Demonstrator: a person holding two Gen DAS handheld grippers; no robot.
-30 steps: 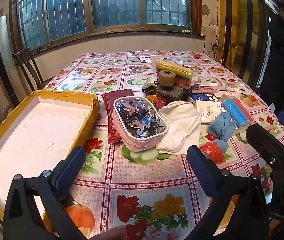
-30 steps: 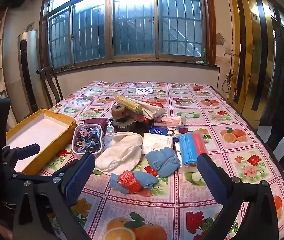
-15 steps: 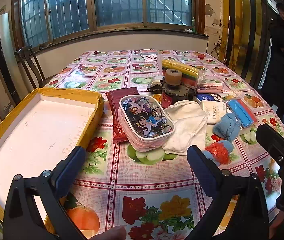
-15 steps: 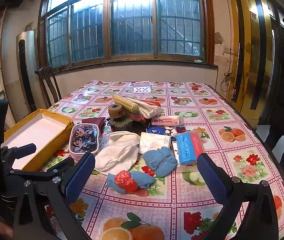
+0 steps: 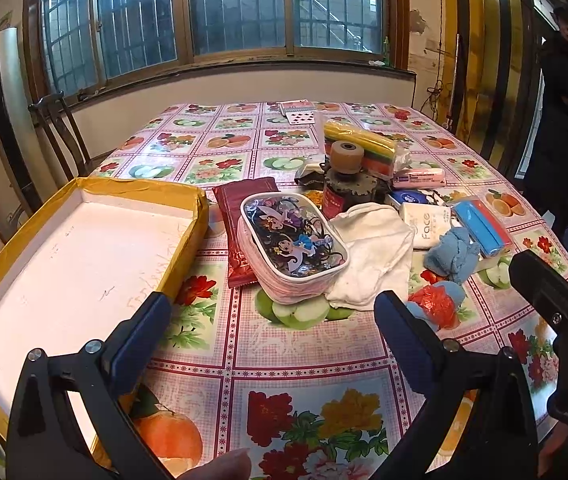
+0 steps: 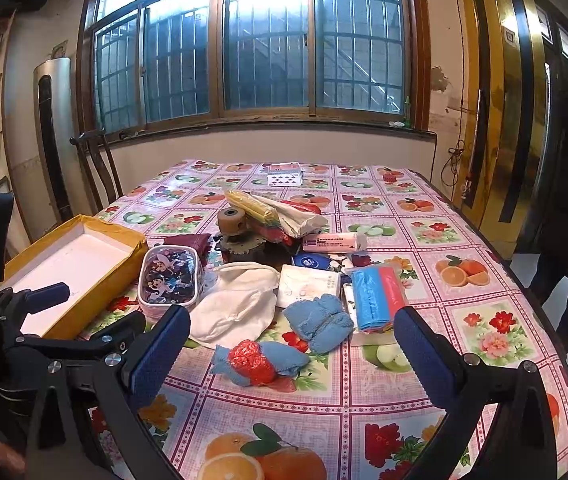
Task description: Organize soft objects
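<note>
With both the left gripper (image 5: 272,322) and right gripper (image 6: 292,334) spread empty, the pouch (image 5: 292,246) should be pinched across its soft sides.

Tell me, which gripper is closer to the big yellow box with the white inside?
Left. The left gripper hovers open beside the yellow box, one finger over its corner. The right gripper hangs open farther right, over the blue and red cloth bundle.

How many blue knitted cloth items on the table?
2: a bunched blue knitted cloth beside the white fabric pouch, and a blue cloth with a red wrapper nearer the camera. More may be hidden.
</note>
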